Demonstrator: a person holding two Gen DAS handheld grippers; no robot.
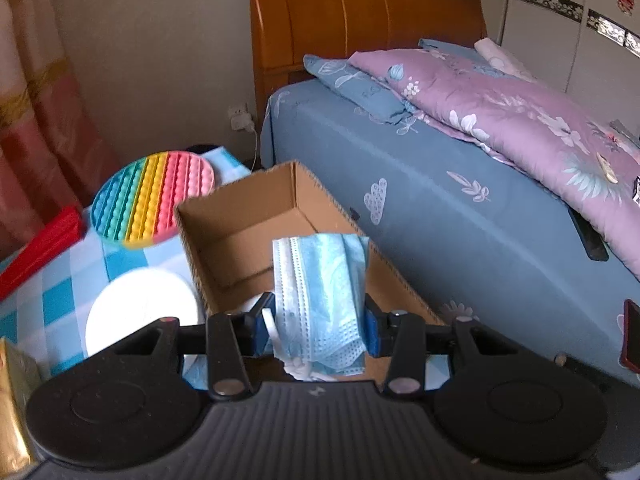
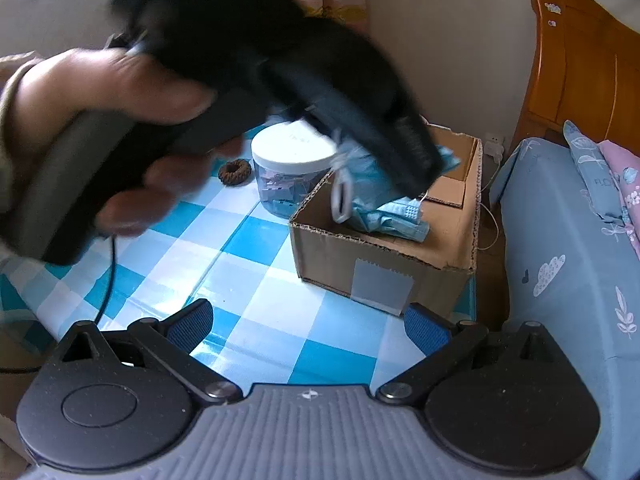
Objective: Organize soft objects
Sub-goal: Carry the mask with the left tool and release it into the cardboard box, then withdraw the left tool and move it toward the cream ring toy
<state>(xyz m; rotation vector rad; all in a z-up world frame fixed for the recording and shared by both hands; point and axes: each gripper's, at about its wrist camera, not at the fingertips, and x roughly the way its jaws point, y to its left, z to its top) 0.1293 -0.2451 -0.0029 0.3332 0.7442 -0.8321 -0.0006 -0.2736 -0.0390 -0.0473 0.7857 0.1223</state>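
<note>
**Mask dangling over the box, other gripper just hanging back**

So the left gripper [image 1: 318, 326] has a light blue face mask [image 1: 320, 296] clamped between its two blue pads, bunched up in the middle. In the left wrist view the mask's long axis runs roughly 12 to 6: the top end sticks up past the fingers toward 12, the crumpled lower end and a white ear loop [image 1: 272, 334] droop toward 6. The pads press on it from 9 and 3, so it sits dead centre in the jaws, not off to one side.

From the right wrist view, the left gripper [image 2: 420, 176] comes in from about 10 o'clock, a hand [image 2: 120, 128] wrapped round its handle, nose angled down into the cardboard box [image 2: 384, 256]. The mask [image 2: 388, 212] hangs right at its tip, over the box's open top, pointing down toward 6. Whether it touches the box floor I can't tell.

The right gripper [image 2: 308, 326] is spread wide with nothing between its pads, hovering over the blue checked tablecloth [image 2: 248, 264], box at its 1 o'clock.

Other stuff: a white-lidded jar [image 2: 292, 168] just beside the box at 9, a brown scrunchie [image 2: 235, 174] further left, a rainbow pop-it toy [image 1: 152, 200] at the box's 10 o'clock in the left view, and the bed [image 1: 460, 208] right next to the table.
</note>
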